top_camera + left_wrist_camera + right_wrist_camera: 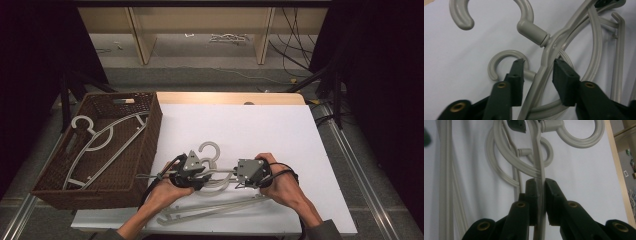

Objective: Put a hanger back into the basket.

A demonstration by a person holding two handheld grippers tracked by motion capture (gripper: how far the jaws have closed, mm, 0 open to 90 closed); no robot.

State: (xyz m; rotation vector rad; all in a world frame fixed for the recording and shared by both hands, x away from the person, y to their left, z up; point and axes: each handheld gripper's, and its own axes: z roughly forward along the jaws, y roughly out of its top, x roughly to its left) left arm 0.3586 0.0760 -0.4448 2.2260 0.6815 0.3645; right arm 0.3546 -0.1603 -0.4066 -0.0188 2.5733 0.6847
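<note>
In the high view, both grippers and the person's hands are covering the middle of the hanger stack, so the exact overlap of the arms is hard to make out. The upper hanger [554, 42] is pale grey plastic with a round hook on a short cylindrical neck; it is lying on the white table [280, 130], near its front edge. The right gripper [540, 187] is clenched on one arm of this hanger. The left gripper [537, 67] is straddling the opposite arm near the neck, with a gap showing at each pad (not yet gripping). Two hooks are showing on the table; a count of the stack is uncertain. The wicker basket [150, 107] to the left is holding at least two more hangers [100, 142]
</note>
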